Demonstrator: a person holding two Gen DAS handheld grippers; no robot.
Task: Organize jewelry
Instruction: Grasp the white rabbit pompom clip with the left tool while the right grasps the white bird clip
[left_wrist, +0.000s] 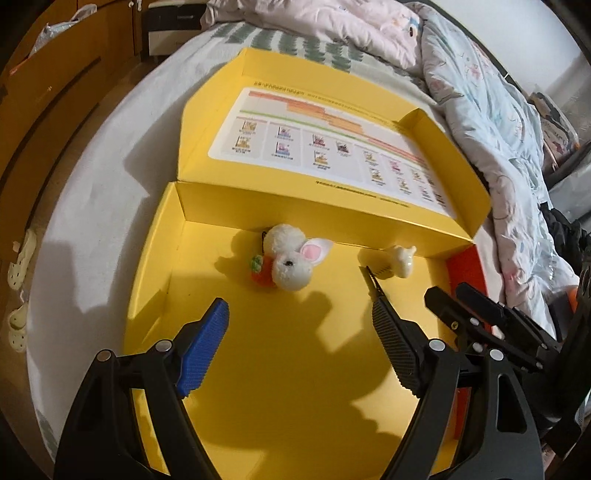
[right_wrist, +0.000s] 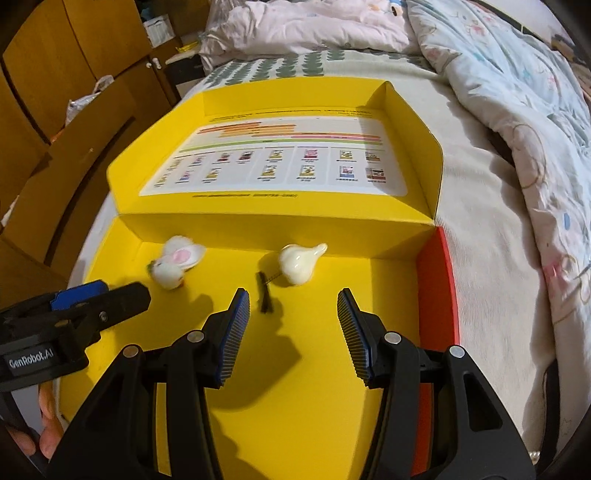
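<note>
Against the far wall of the yellow box (right_wrist: 388, 295) lie the two pieces you are sorting: the plush rabbit charm (left_wrist: 291, 264) to the left and the cream duck clip (right_wrist: 297, 264) to the right, apart from each other, with the clip's dark comb end (right_wrist: 264, 293) pointing near. Both of your tools are empty. Your left gripper (left_wrist: 299, 350) hangs wide open just short of the rabbit; your right gripper (right_wrist: 293, 332) is open about halfway, short of the duck. To take the clip well, I'd close across the rounded cream body rather than the thin comb, which would likely twist free. Lower squarely so neither pad scrapes the cardboard floor. Your left view shows the rabbit's orange carrot (left_wrist: 264, 275) sharply; your right view blurs that charm, but shows the duck's whole outline and the box's red right wall (right_wrist: 439, 280).
</note>
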